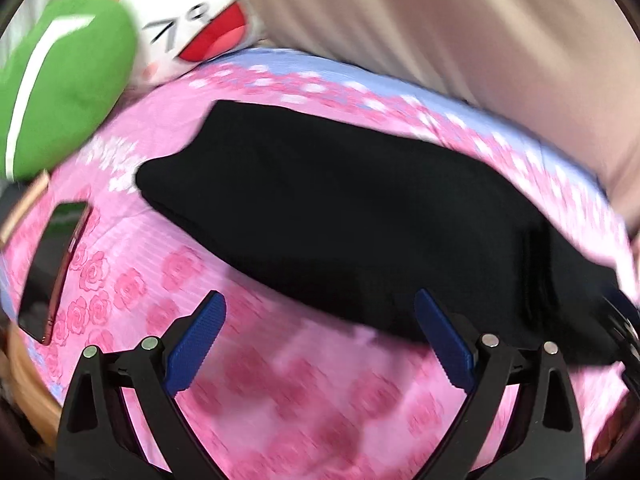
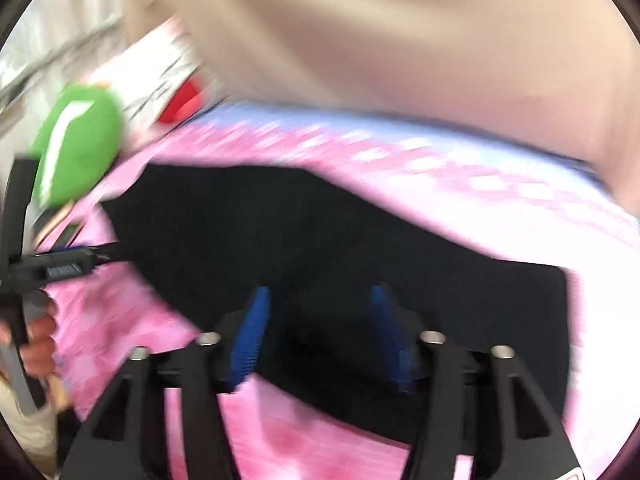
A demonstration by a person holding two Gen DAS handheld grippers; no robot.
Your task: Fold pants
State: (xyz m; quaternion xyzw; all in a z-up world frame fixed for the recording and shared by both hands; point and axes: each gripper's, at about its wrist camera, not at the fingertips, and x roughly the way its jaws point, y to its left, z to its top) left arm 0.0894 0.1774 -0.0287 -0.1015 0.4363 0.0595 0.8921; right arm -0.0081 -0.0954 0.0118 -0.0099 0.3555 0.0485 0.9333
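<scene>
Black pants (image 1: 320, 216) lie in a long flat strip on a pink rose-print bedsheet (image 1: 132, 280). My left gripper (image 1: 320, 300) is open and empty, its blue fingertips (image 1: 200, 336) just above the near edge of the pants. In the blurred right wrist view the pants (image 2: 320, 240) fill the middle. My right gripper (image 2: 320, 294) is open and empty, hovering over the wider end of the pants. The left gripper (image 2: 76, 264) shows at the left edge, held by a hand.
A green plush (image 1: 68, 92) and a white cartoon-face pillow (image 1: 196, 20) lie at the far left. A dark phone (image 1: 52, 268) rests on the sheet at left. A beige curtain or bedding (image 1: 460, 28) rises behind the bed.
</scene>
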